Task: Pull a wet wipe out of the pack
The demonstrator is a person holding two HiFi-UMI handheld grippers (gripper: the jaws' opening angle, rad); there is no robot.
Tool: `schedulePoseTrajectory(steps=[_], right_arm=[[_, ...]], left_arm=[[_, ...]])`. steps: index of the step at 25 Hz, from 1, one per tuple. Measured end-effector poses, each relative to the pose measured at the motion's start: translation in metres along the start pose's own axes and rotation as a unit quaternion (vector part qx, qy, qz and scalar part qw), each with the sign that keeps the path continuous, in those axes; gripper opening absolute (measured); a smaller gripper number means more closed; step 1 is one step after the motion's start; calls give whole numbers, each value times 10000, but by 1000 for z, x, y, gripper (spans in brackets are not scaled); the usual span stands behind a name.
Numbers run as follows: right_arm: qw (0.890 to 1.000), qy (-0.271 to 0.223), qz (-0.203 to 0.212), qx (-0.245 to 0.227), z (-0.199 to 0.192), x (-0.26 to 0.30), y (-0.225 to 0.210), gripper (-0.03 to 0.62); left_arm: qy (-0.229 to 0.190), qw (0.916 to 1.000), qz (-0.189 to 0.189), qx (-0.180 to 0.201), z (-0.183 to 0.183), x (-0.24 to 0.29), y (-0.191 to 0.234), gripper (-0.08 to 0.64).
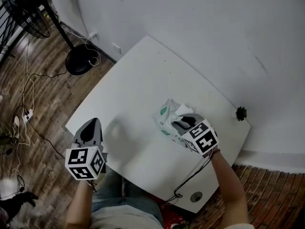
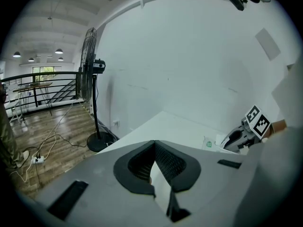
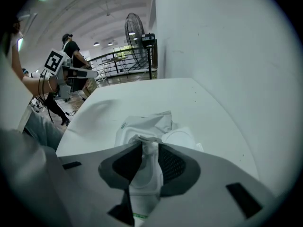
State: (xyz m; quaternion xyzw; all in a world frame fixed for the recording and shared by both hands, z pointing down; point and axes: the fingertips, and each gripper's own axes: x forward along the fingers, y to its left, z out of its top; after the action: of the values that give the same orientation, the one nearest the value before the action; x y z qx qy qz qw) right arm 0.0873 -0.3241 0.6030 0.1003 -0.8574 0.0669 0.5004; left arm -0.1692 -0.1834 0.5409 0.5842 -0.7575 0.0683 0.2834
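Observation:
A white and green wet wipe pack point(image 1: 165, 117) lies on the white table point(image 1: 138, 80), right of middle. My right gripper point(image 1: 185, 123) sits over the pack's near end. Seen along its own jaws, the right gripper point(image 3: 149, 144) is shut on a white wet wipe point(image 3: 147, 174) that rises from the pack point(image 3: 142, 124), beside the open round lid point(image 3: 182, 138). My left gripper point(image 1: 90, 133) hovers over the table's left front edge, well apart from the pack. In its own view the left gripper point(image 2: 154, 143) is shut with nothing held.
A standing fan point(image 1: 28, 13) with a round base point(image 1: 78, 61) is at the far left on the wooden floor, with cables point(image 1: 26, 104) trailing nearby. A small dark object point(image 1: 241, 112) sits at the table's right edge. A white wall point(image 1: 214, 27) runs behind the table.

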Motion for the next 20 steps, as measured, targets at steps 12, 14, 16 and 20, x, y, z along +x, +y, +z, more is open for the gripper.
schedulePoseTrajectory(steps=[12,14,16,20], right_arm=[[9997,37,77,243,-4,2,2,77],[9996,33,79,280,-4,2,1,75],[9995,36,74,297,-4,1,2,74],[9995,58,21,305,-5,0,2,71]], left_arm=[[15,10000,-28,-4,0,2,0,0],[9,10000,-28,-2,1,2,1,0],[10,10000,-25,-3,1,2,1,0],[2,10000,-23,4,2,-1,2,0]])
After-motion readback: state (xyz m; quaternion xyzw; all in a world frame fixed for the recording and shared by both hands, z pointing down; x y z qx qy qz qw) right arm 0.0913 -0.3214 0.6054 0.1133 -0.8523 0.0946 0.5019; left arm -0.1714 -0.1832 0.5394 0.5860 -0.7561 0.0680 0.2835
